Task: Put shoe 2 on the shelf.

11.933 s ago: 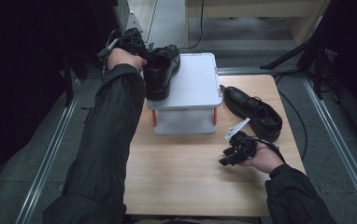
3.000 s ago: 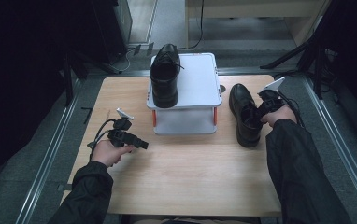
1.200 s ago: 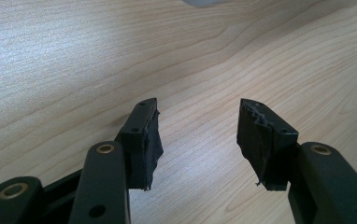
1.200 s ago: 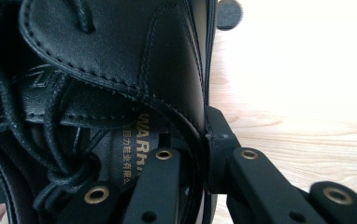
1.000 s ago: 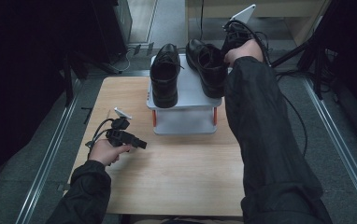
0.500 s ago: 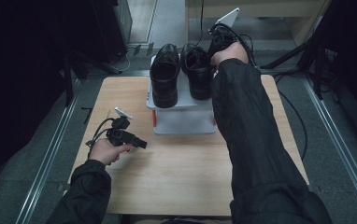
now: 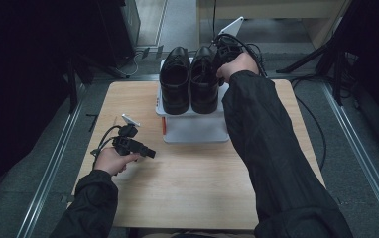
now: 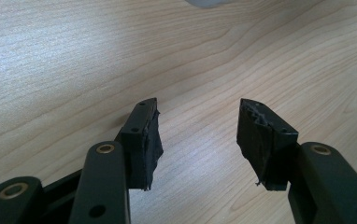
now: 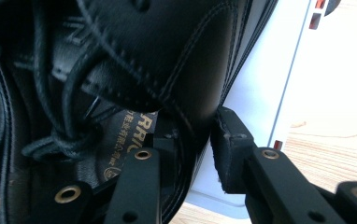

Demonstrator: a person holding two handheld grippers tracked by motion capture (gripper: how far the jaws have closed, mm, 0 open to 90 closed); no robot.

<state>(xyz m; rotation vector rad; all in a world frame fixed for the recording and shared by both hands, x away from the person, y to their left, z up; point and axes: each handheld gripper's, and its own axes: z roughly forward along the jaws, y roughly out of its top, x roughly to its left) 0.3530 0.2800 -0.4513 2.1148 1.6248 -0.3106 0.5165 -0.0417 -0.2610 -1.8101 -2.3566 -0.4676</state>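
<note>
Two black lace-up shoes stand side by side on a white box [image 7: 197, 130], toes pointing away: the left shoe [image 7: 176, 82] and the right shoe [image 7: 205, 82]. My right gripper [image 7: 221, 62] is at the right shoe's far side. In the right gripper view the right shoe [image 9: 167, 56] has its side wall between the jaws of my right gripper [image 9: 193, 137], one jaw inside and one outside; they have just been opening and no longer press on it. My left gripper [image 7: 150, 153] rests low over the wooden table [image 7: 187, 188], and my left gripper [image 8: 197, 135] is open with nothing between its pads.
The white box [image 9: 270, 79] has red clips on its front. Cables [image 7: 316, 124] run along the floor to the right of the table. Metal rails [image 7: 53, 163] flank the table on both sides.
The right hand has carried the right shoe to the left and set it down close beside the left shoe on the box. The left hand has stayed where it was.
</note>
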